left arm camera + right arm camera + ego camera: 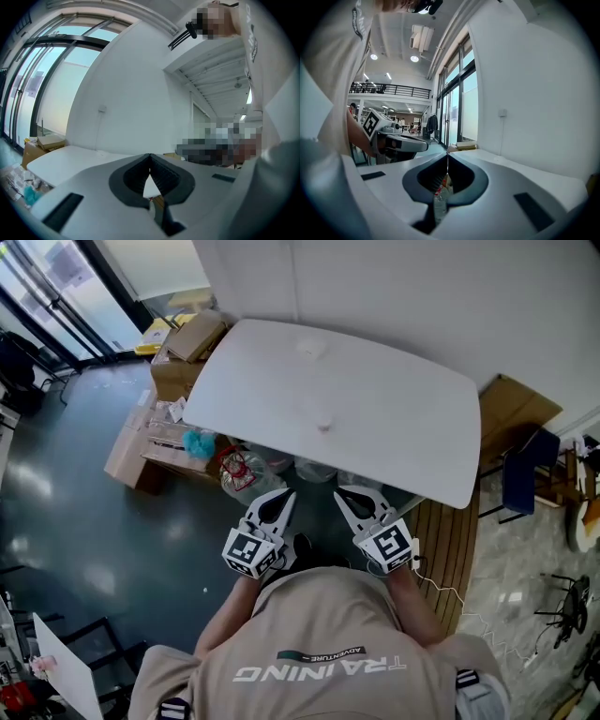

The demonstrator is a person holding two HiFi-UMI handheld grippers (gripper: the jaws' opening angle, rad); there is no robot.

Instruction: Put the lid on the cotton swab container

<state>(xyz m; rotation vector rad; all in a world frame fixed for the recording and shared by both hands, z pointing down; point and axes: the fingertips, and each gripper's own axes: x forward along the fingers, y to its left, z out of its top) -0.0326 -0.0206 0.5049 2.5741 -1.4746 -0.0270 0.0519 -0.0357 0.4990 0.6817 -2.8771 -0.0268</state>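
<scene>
Smooth matt white table (pixel 375 418), cardboard boxes (pixel 192 338)

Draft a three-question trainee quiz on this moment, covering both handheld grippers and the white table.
1. True or false: the left gripper holds a lid between its jaws.
2. Where are both grippers relative to the white rectangular table? A) over its middle B) short of its near edge C) beyond its far edge
3. Fill in: the jaws of the right gripper are ____, with nothing between them.

Key: 1 false; 2 B; 3 shut.
</scene>
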